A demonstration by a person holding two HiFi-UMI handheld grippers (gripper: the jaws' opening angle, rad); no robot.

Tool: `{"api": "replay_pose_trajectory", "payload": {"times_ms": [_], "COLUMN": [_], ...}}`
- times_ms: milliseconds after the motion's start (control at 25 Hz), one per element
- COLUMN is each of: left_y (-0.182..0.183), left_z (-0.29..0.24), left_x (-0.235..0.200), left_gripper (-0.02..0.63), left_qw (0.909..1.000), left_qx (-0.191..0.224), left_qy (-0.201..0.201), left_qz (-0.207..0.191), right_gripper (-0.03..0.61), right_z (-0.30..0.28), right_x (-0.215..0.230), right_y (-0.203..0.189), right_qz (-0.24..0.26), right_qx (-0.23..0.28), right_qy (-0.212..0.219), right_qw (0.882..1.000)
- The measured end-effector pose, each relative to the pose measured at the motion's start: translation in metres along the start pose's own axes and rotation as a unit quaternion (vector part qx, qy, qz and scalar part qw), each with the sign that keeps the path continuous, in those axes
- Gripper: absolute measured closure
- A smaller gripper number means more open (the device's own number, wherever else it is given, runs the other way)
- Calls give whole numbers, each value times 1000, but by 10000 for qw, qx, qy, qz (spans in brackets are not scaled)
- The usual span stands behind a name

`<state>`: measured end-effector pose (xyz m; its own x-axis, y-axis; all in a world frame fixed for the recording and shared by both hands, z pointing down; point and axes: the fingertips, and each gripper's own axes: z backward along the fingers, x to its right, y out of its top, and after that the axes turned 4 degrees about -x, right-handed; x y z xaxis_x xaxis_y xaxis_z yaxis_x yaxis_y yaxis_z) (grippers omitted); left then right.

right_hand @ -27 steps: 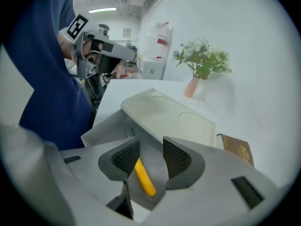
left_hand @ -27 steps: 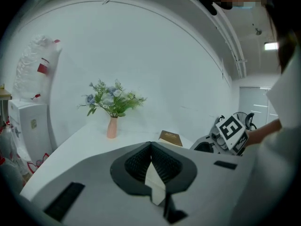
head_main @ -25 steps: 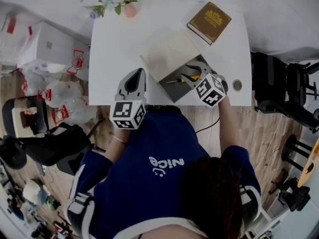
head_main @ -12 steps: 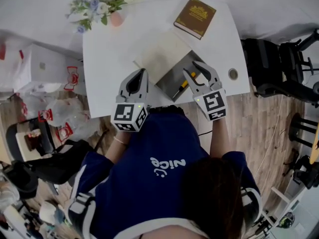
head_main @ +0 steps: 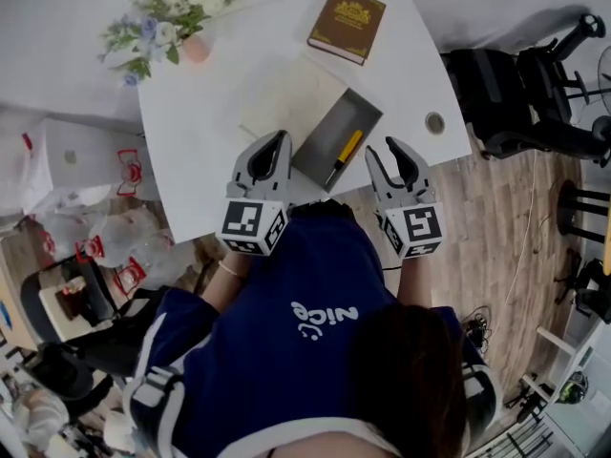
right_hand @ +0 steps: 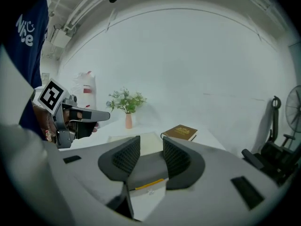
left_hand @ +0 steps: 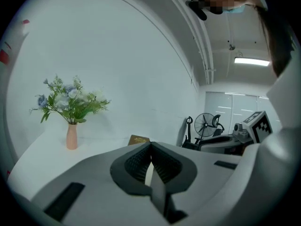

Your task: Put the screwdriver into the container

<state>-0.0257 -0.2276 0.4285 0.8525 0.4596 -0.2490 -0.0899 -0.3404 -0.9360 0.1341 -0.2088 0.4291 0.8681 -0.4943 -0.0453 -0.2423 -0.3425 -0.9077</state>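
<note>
Screwdriver (head_main: 344,153) in the grey container (head_main: 326,139), that is what the head view shows: it lies along the tray's floor, yellow handle toward the far corner. The container sits close to the near edge of the white bench (head_main: 191,141), partly on a pale board (head_main: 286,93). The left gripper (head_main: 275,141) hovers just beside its left end and the right gripper (head_main: 384,151) just beside its right. A brown book (head_main: 347,12) and a vase of flowers (head_main: 172,36) stand well away at the back.

Along the left gripper (left_hand: 150,147) in its own view, the jaws are clenched together with nothing between them. Beyond them are only the vase (left_hand: 71,136) and the book (left_hand: 138,139).

In the right gripper view, the gripper (right_hand: 150,145) is released and empty, jaws apart. Below them I can see the container (right_hand: 146,169) and the yellow handle (right_hand: 148,184) inside it.

To me the job looks done. The risk now is a careless pull-back. Either gripper could clip the container's rim, and that might slide it off the near edge or tip the screwdriver out.
</note>
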Motion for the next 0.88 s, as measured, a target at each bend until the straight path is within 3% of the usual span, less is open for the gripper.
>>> {"api": "replay_pose_trajectory", "payload": {"times_ms": [200, 320, 520, 880], "left_y": [4, 4, 6, 4], "left_z": [-6, -9, -13, -15], "left_x": [9, 11, 15, 22], "left_gripper": [597, 597, 597, 597], "left_qw": [9998, 9995, 9992, 9991], "left_qx": [20, -10, 10, 17], "left_qy": [-191, -254, -309, -287], "left_qz": [-106, -203, -254, -306], "right_gripper": [424, 494, 557, 558], "right_z": [6, 5, 4, 2], "right_x": [7, 10, 9, 13], "right_y": [10, 11, 12, 10], "right_qz": [-11, -22, -101, -88], "right_qx": [170, 198, 262, 322], "right_qy": [-239, -347, -371, -428], "right_qw": [9996, 9992, 9989, 9985]}}
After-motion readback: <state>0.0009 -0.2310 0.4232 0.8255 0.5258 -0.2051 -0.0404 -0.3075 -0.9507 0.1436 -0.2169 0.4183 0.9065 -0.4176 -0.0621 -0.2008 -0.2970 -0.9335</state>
